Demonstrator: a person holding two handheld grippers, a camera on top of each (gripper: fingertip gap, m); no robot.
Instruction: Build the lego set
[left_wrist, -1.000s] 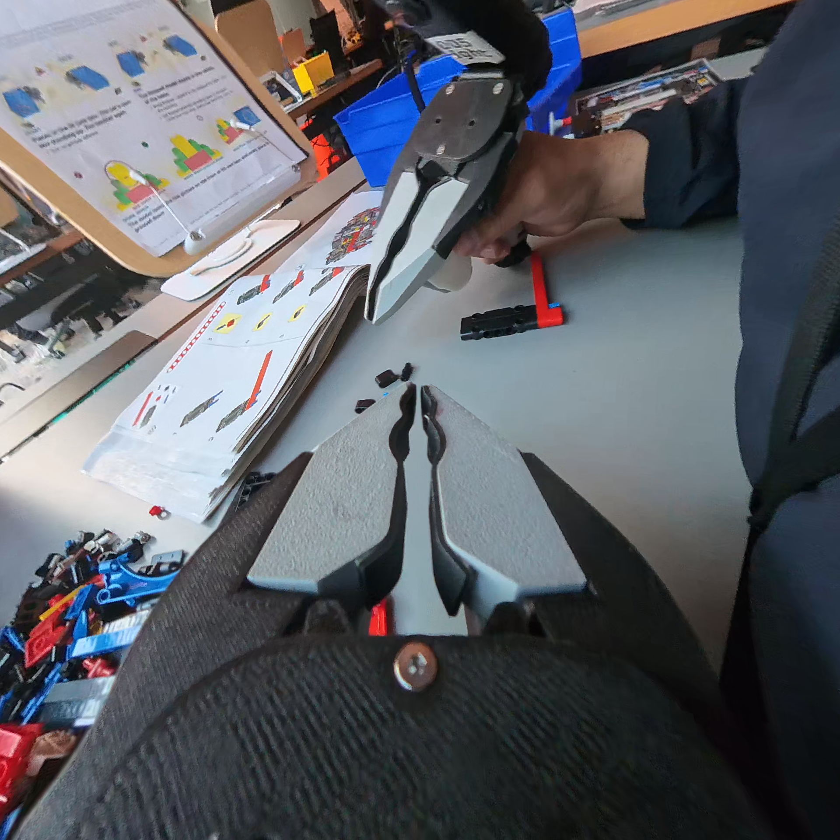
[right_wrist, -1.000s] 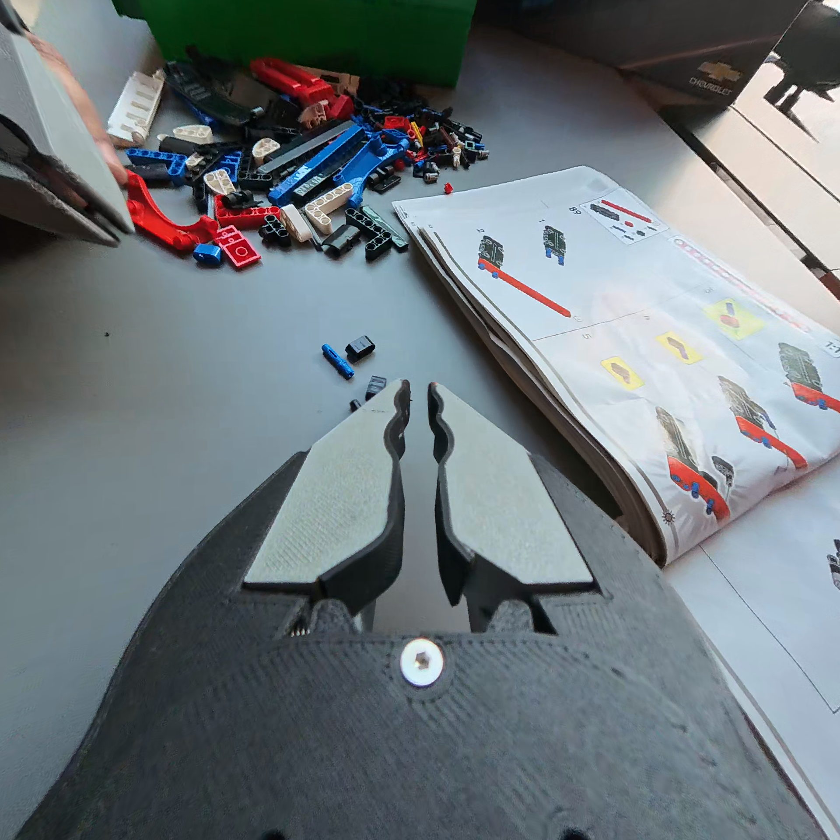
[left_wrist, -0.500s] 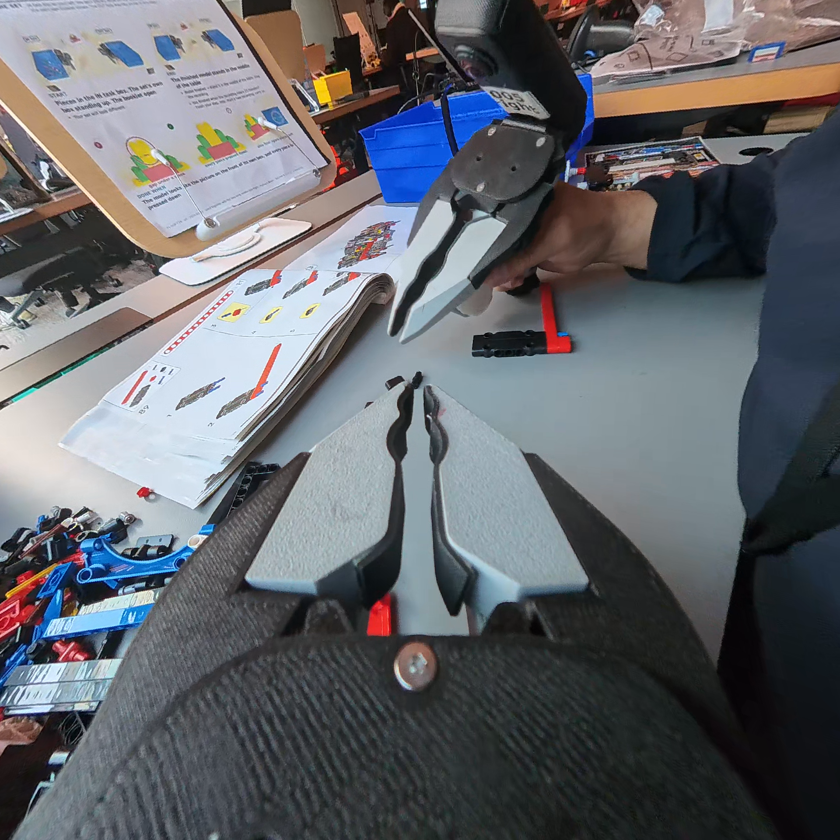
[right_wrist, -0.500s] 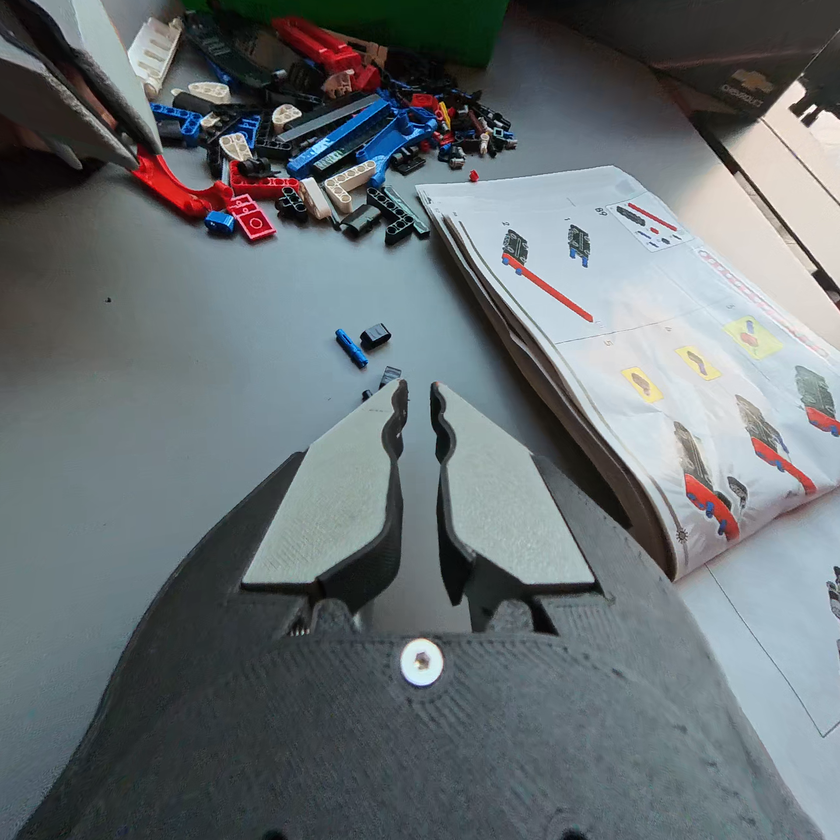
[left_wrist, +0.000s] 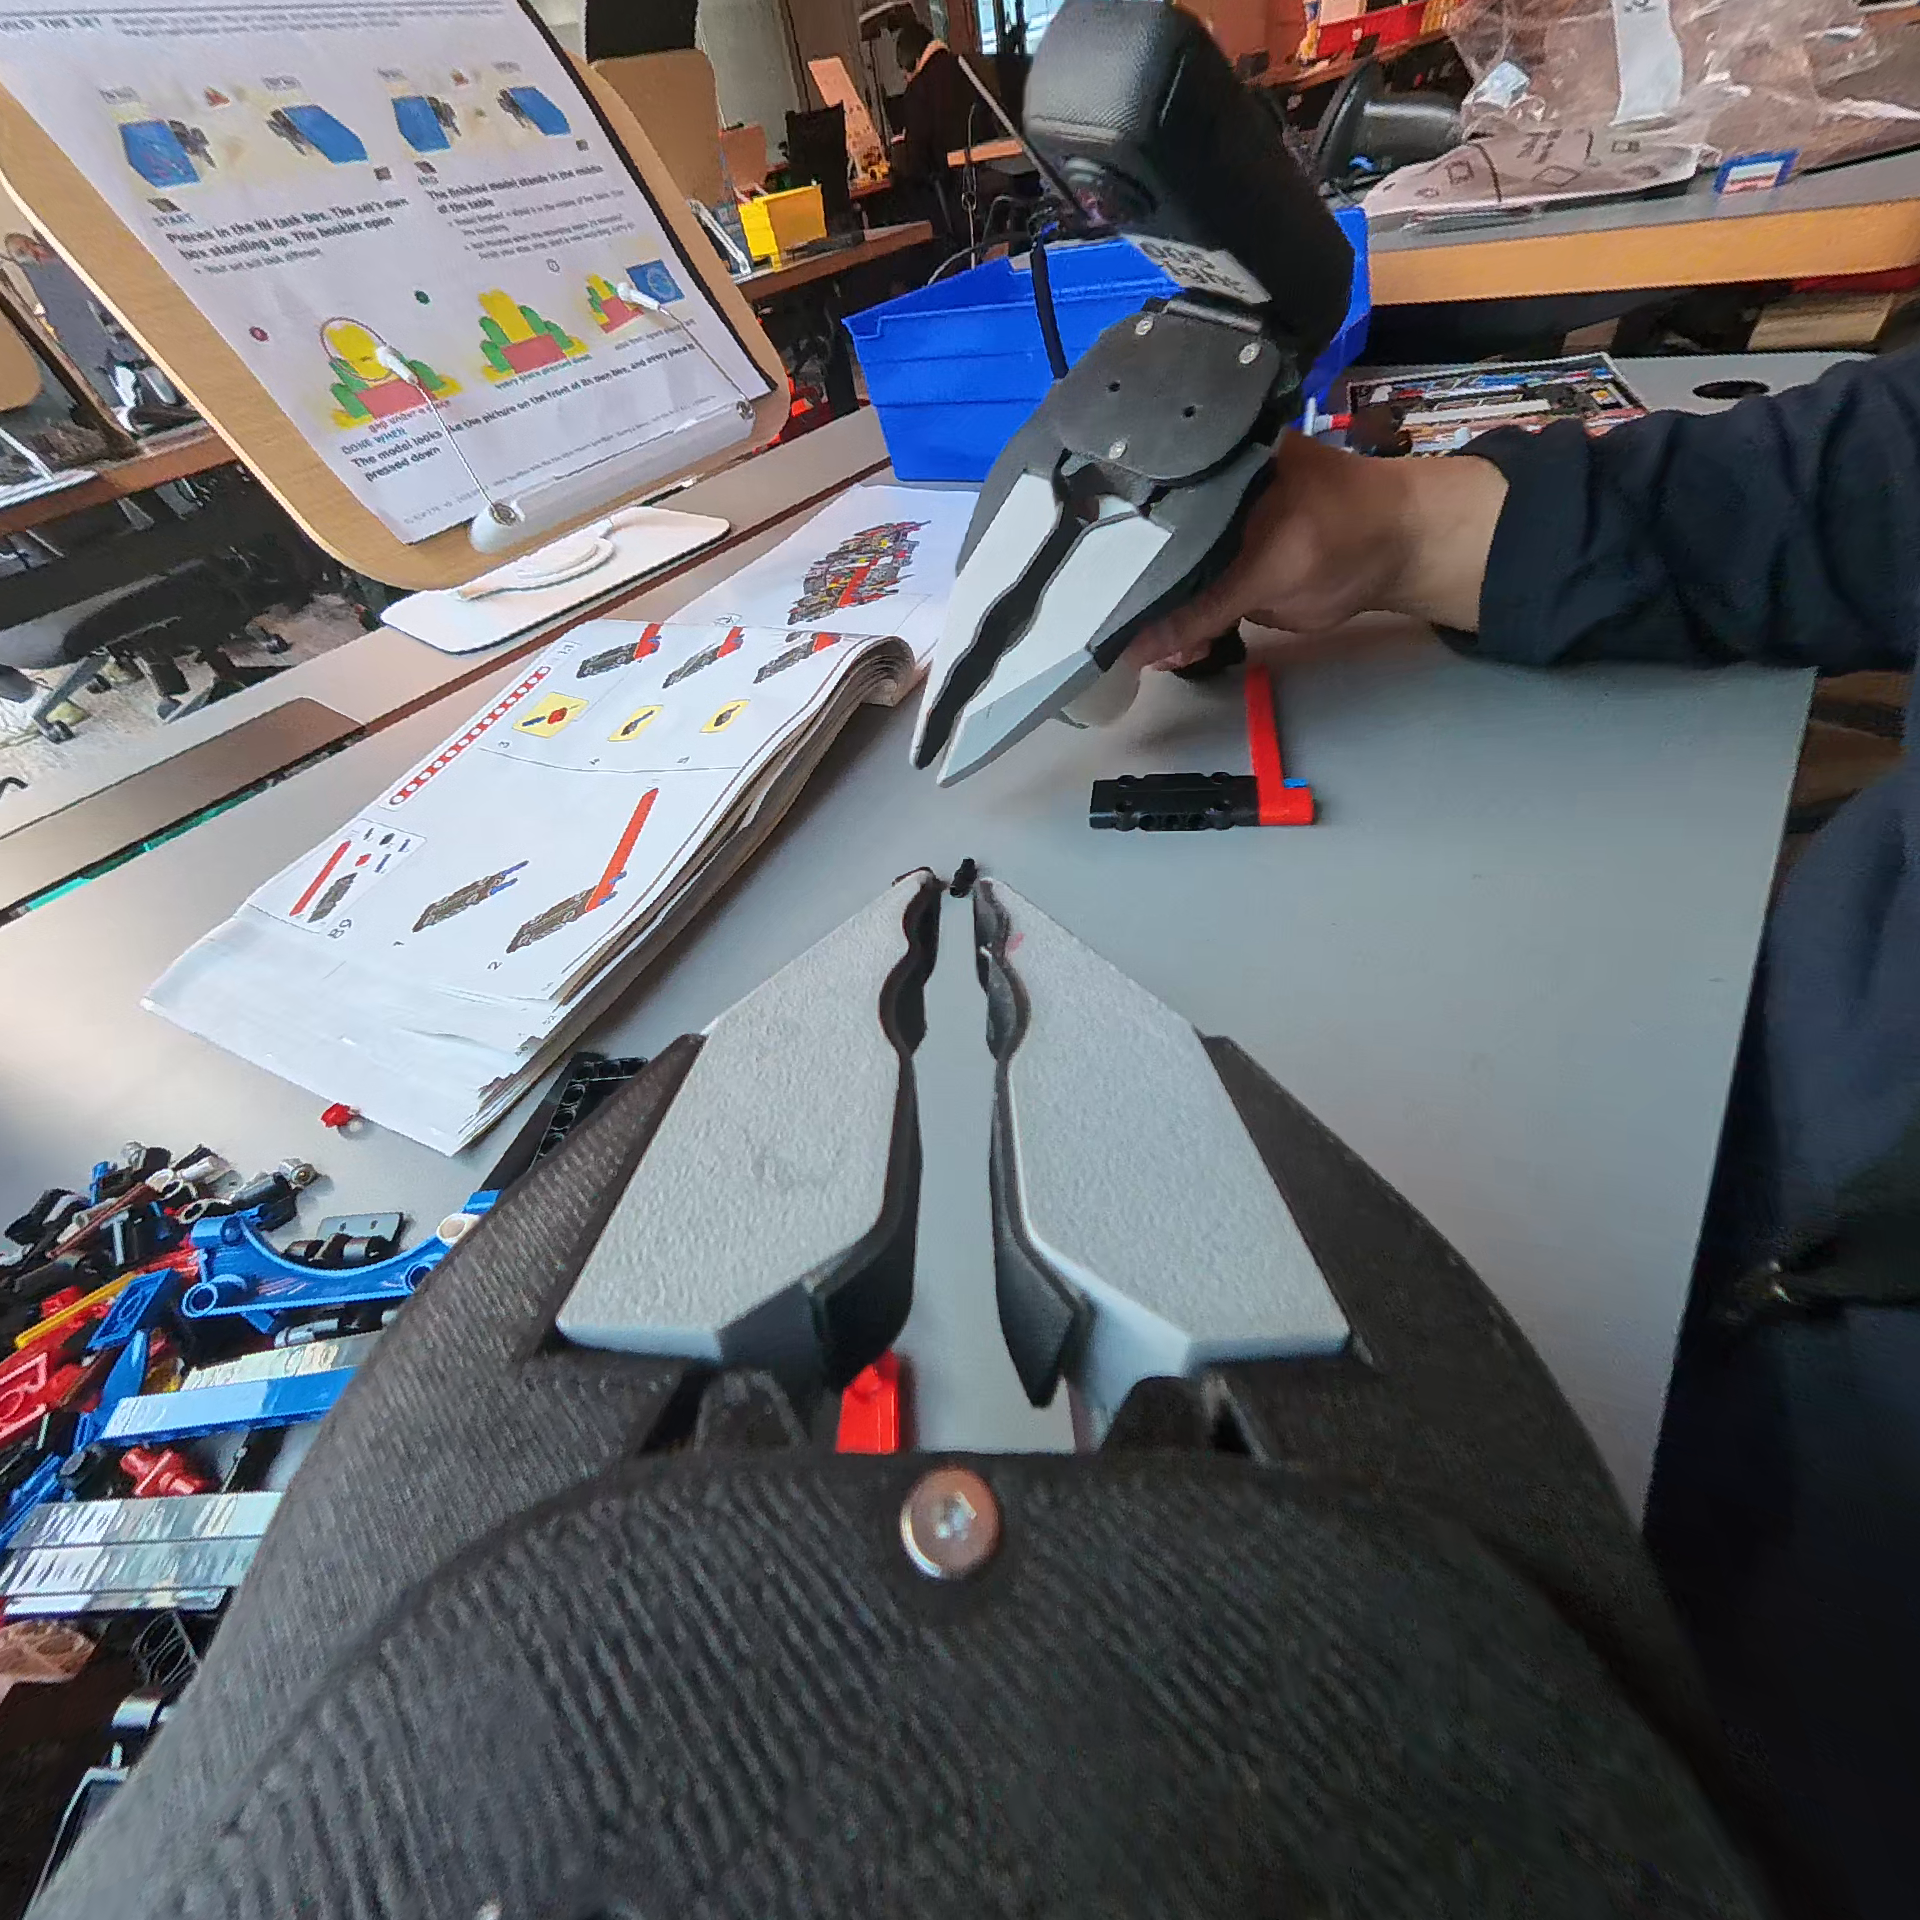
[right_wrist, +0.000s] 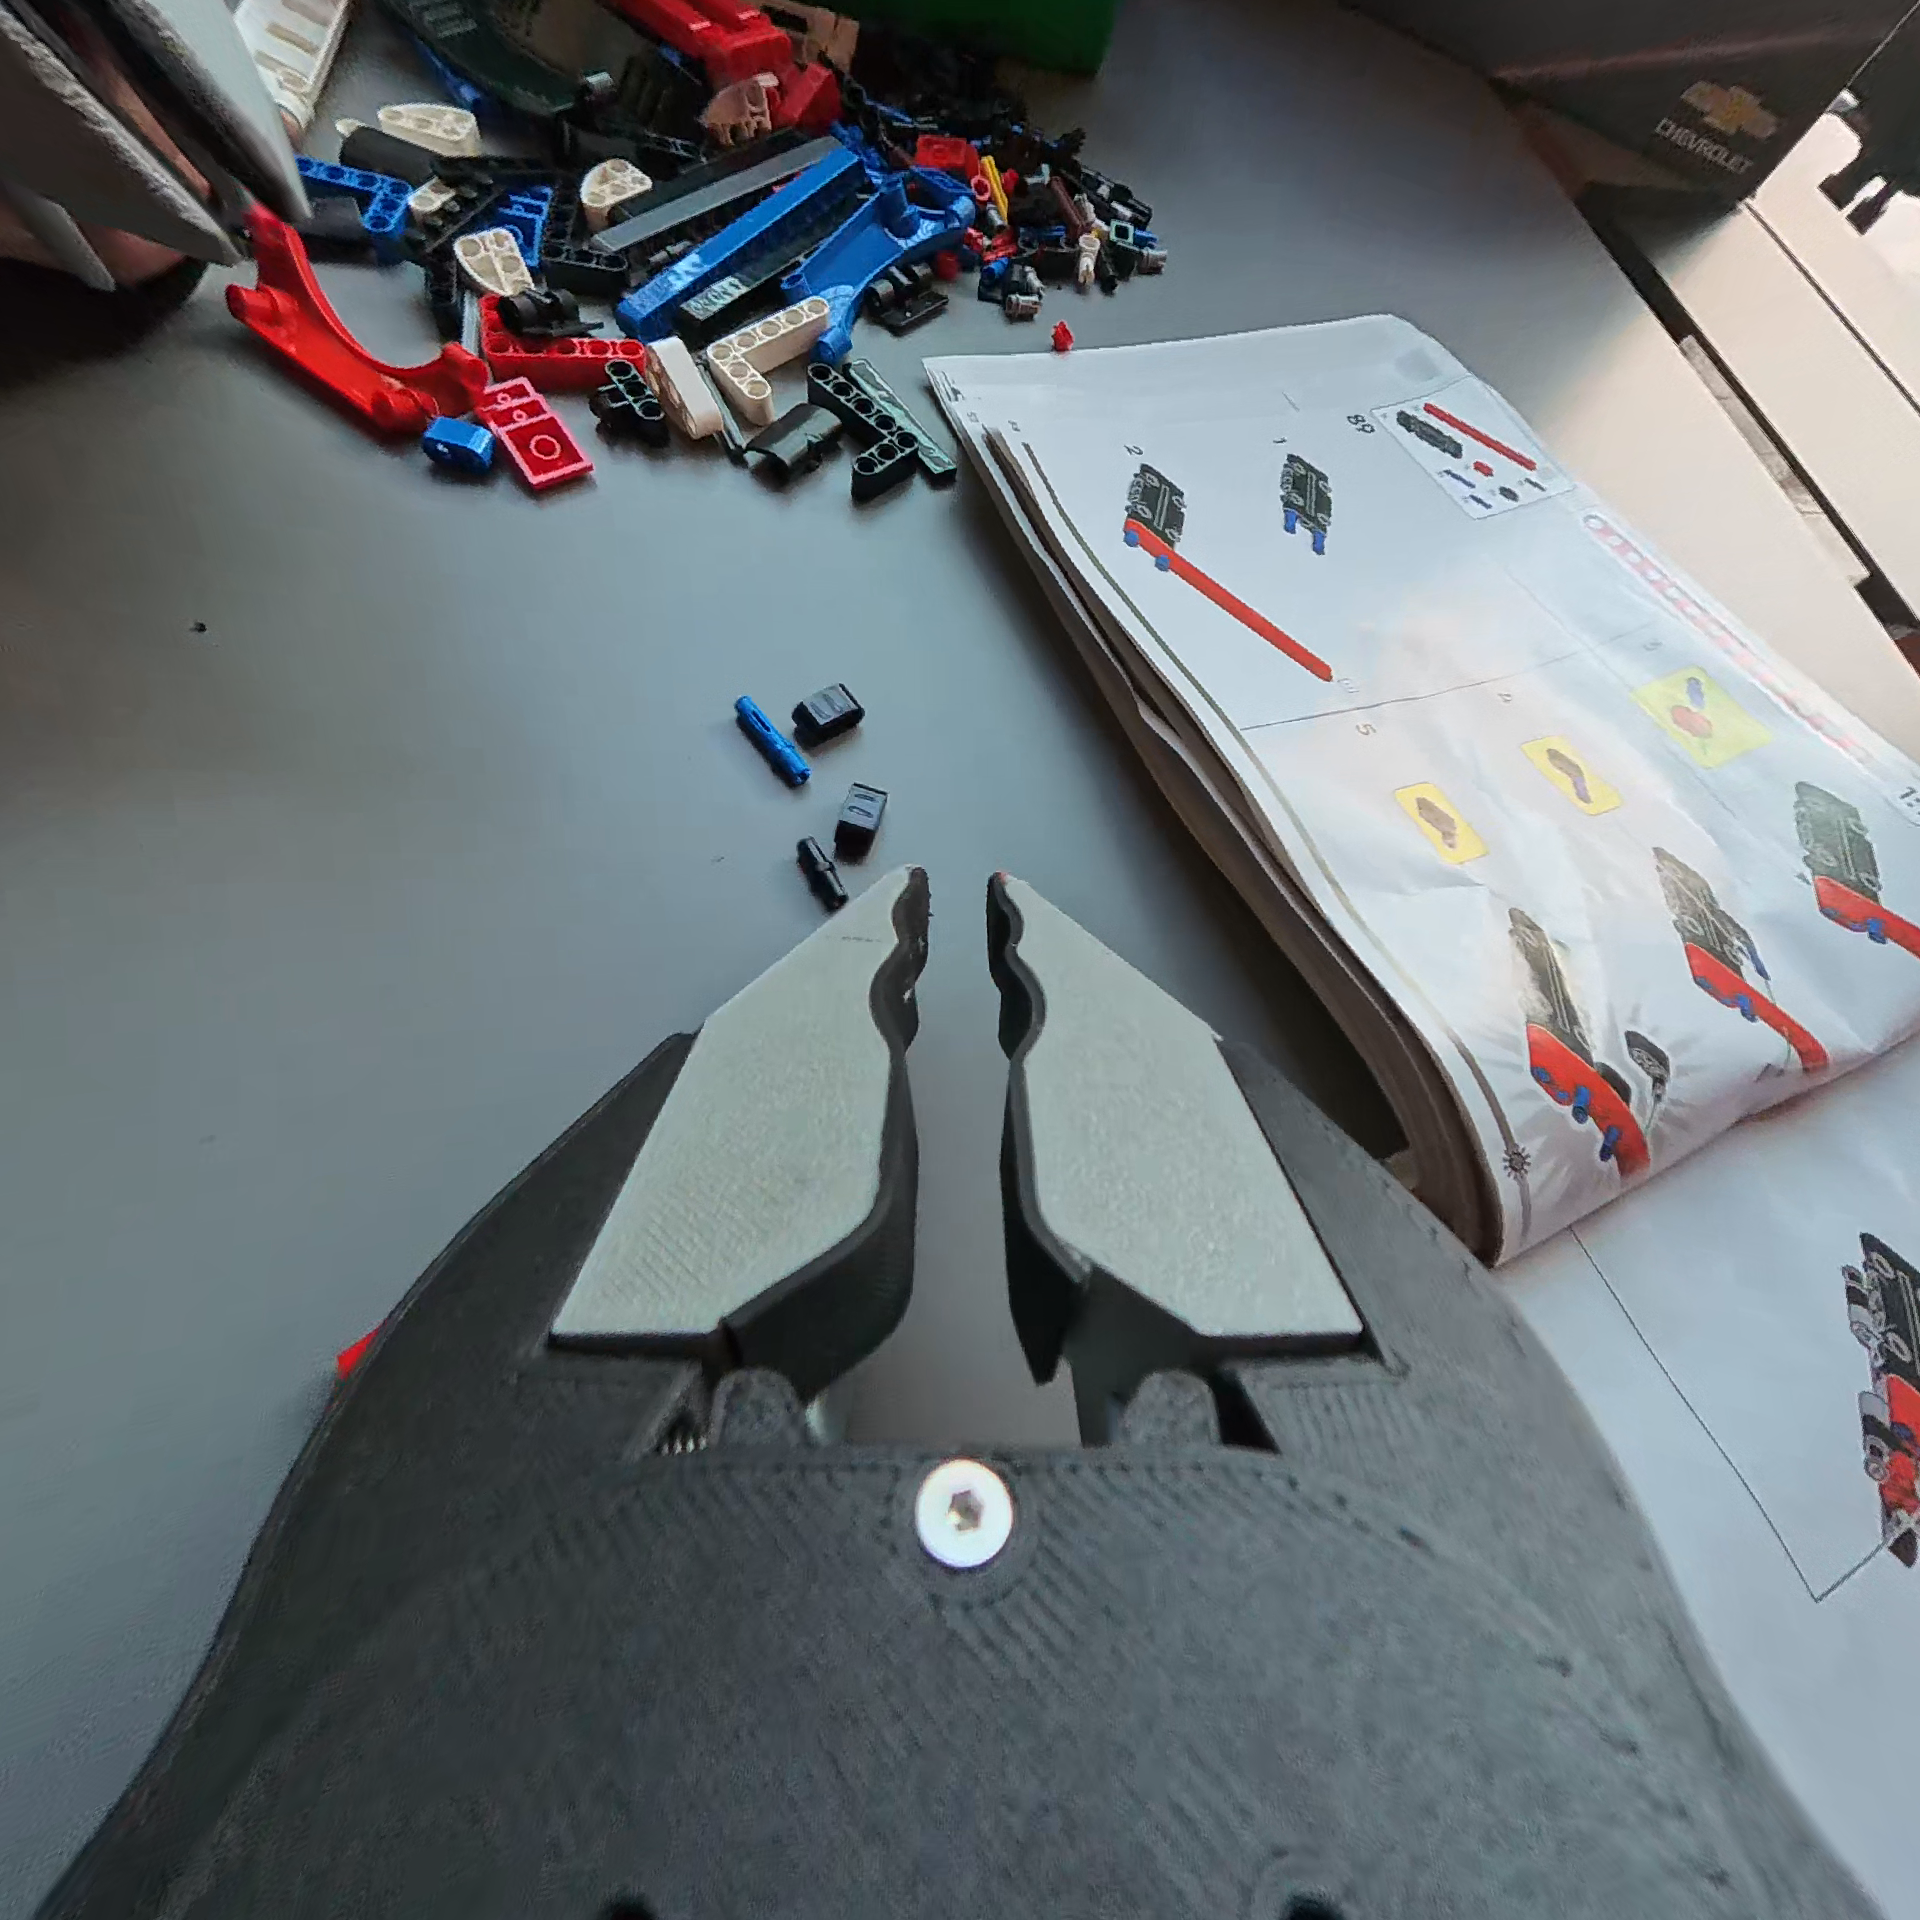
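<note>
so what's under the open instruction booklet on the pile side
In the left wrist view a black beam with holes pokes out from under the instruction booklet corner, on the gray table. How far it runs beneath, and anything else under the pages, is covered.

The pile of building pieces (left_wrist: 156, 1351) is running off the left edge beside the open booklet (left_wrist: 499, 862). The left gripper (left_wrist: 951, 883) is covering small black pieces beyond the booklet, leaving one black bit (left_wrist: 964, 876) showing, too small to identify.

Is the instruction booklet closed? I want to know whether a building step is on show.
No. The instruction booklet lies open on the grey table, its printed pages facing up.
</note>
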